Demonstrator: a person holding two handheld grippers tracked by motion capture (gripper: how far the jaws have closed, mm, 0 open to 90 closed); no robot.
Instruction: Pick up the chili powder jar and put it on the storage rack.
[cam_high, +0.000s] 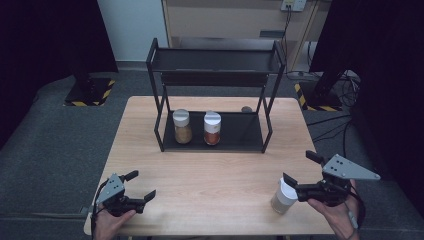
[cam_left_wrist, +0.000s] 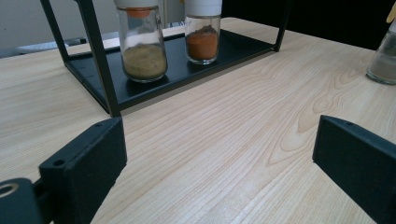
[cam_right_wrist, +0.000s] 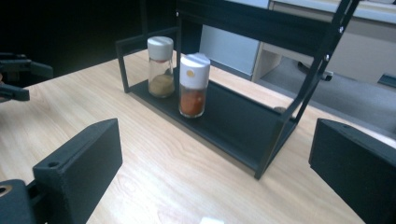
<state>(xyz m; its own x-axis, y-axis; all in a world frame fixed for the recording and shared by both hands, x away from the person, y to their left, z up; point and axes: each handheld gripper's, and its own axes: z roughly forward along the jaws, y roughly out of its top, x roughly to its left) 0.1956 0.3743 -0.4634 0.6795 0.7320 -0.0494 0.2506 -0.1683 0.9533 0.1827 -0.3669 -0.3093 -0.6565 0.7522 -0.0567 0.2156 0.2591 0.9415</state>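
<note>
A wooden table (cam_high: 210, 170) carries a black two-tier rack (cam_high: 214, 131) at its far middle, with a yellow-brown spice jar (cam_high: 182, 126) and an orange spice jar (cam_high: 212, 128) standing side by side on the lower shelf. Near the right edge stands a white-capped jar (cam_high: 283, 196), just beside the right gripper (cam_high: 299, 172), whose jaws are spread wide with nothing between them. At the near left, the left gripper (cam_high: 140, 185) also gapes wide over bare wood.

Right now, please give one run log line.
left gripper: open, empty | right gripper: open, by jar | rack: two jars
</note>
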